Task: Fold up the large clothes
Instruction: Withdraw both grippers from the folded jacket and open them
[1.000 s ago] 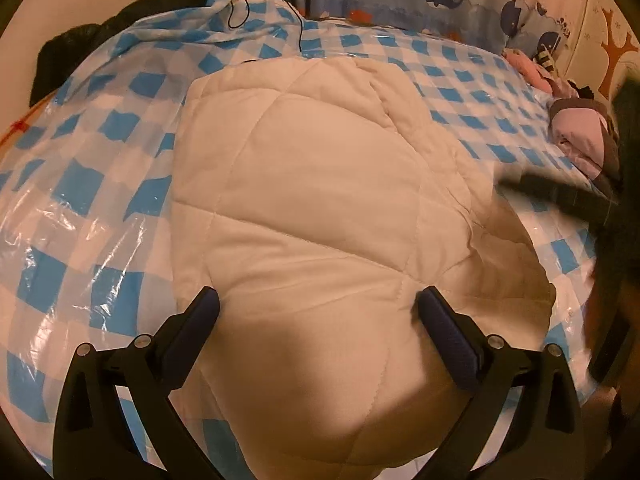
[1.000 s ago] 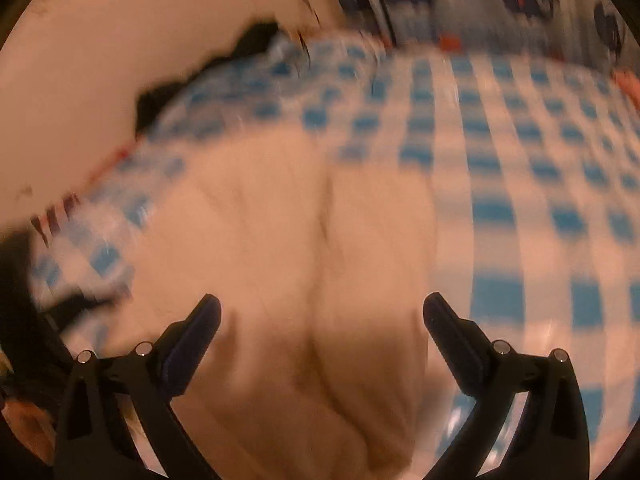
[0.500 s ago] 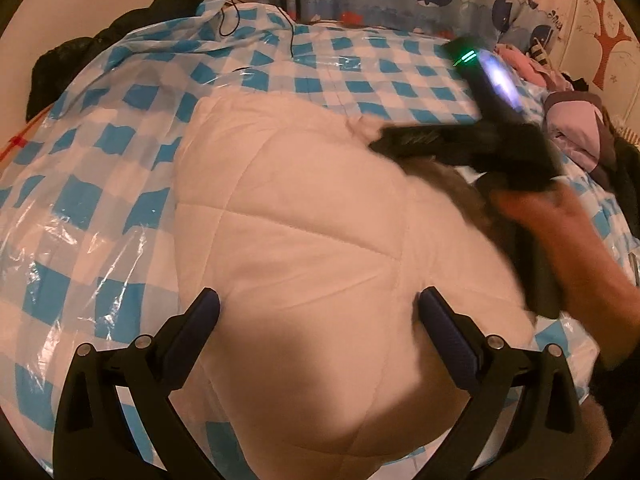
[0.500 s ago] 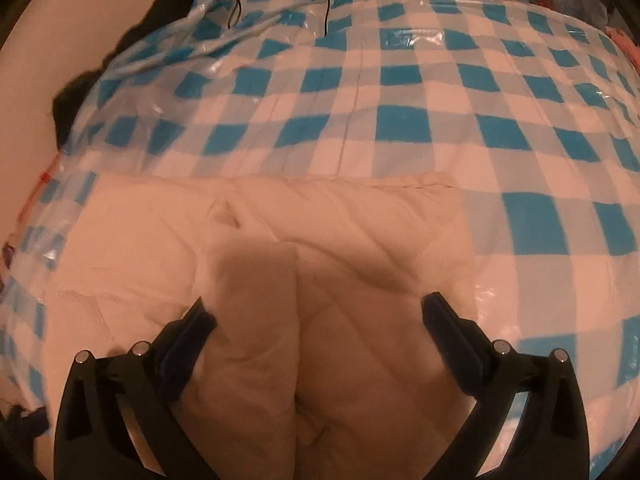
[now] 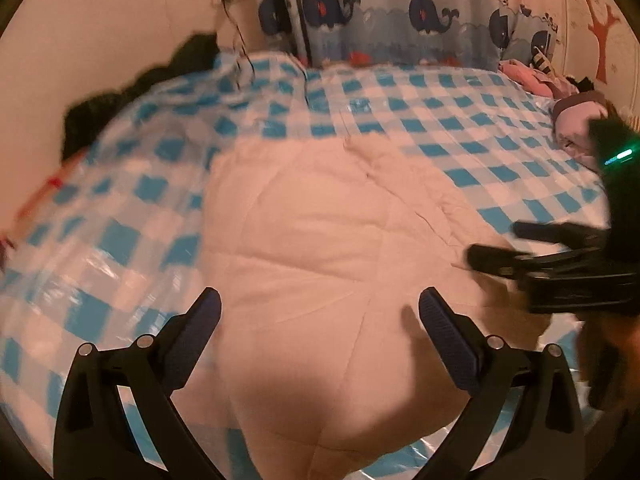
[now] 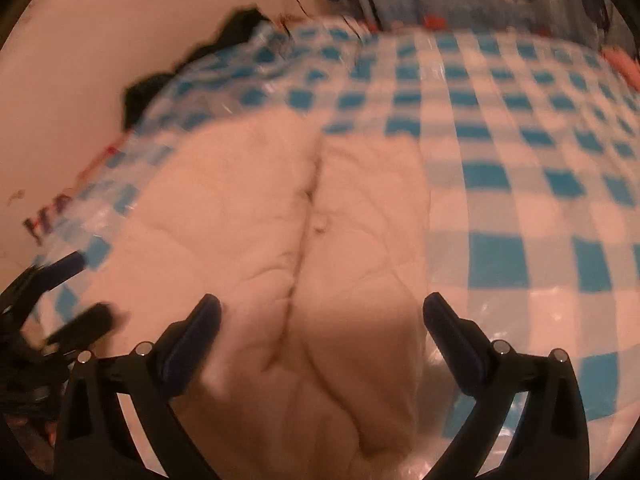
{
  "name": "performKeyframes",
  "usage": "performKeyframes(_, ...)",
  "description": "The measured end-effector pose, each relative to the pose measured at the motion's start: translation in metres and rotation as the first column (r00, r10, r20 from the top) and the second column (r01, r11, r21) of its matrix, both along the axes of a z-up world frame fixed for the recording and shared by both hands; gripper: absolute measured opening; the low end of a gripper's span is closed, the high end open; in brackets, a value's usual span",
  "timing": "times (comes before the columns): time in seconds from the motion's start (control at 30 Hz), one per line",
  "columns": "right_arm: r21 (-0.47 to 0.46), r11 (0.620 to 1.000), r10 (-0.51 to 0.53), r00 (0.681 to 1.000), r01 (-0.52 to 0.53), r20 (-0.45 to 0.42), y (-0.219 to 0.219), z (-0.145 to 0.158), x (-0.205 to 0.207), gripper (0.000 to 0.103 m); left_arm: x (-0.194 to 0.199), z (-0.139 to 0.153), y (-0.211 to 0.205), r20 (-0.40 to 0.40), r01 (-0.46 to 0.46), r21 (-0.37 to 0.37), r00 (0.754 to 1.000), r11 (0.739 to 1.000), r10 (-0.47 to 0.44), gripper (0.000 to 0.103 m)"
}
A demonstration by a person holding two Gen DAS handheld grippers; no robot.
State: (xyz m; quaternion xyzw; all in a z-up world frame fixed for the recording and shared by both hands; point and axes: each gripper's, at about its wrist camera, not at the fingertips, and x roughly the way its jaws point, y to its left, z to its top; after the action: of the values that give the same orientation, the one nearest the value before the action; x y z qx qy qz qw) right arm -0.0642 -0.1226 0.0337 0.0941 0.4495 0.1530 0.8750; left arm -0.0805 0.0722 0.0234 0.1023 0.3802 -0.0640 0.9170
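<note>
Our jaws stand wide open on both sides: the left gripper and the right gripper each hover over the cream quilted padded garment, gripping nothing, and we cannot tell whether either touches the fabric. The garment lies bunched into a thick bundle on the bed, on the blue-and-white checked plastic-covered sheet, with a deep crease running toward twelve o'clock in the right wrist view. We judge we are between folds, choosing the next grip. The next move calls for pinching an edge, perhaps at five o'clock, and carrying it across.
</note>
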Motion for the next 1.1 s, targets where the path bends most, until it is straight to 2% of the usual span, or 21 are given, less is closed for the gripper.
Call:
performKeyframes(0.1,-0.003,1.000,0.010,0.994,-0.010,0.109,0.005,0.027,-0.012,0.098,-0.005,0.010,0.000,0.056,-0.029,0.000,0.998,1.000,0.029,0.095)
performKeyframes(0.23,0.016,1.000,-0.027,0.984,0.024,0.177,-0.002,0.038,-0.025,0.098,-0.009,0.020,0.008,0.094,-0.076,-0.050,0.992,0.996,0.081,0.095)
performKeyframes(0.4,0.014,0.998,-0.060,0.990,0.059,0.126,-0.005,0.033,-0.024,0.098,-0.011,0.028,0.017,0.105,-0.128,-0.095,0.985,0.987,0.138,0.095)
performKeyframes(0.47,0.003,0.998,-0.065,0.988,0.065,0.141,-0.003,0.039,-0.024,0.098,-0.012,0.030,0.017,0.097,-0.144,-0.105,0.983,0.984,0.155,0.095)
performKeyframes(0.57,-0.036,0.997,-0.058,0.987,0.064,0.148,0.002,0.042,-0.027,0.098,-0.015,0.031,0.014,0.076,-0.151,-0.100,0.984,0.984,0.158,0.095)
performKeyframes(0.8,-0.063,0.997,-0.041,0.989,0.050,0.140,0.010,0.043,-0.028,0.098,-0.021,0.030,0.005,0.071,-0.139,-0.066,0.987,0.988,0.144,0.095)
performKeyframes(1.1,-0.095,0.995,-0.012,0.987,0.028,0.159,0.018,0.046,-0.033,0.098,-0.018,0.029,0.017,0.052,-0.173,-0.095,0.982,0.980,0.179,0.095)
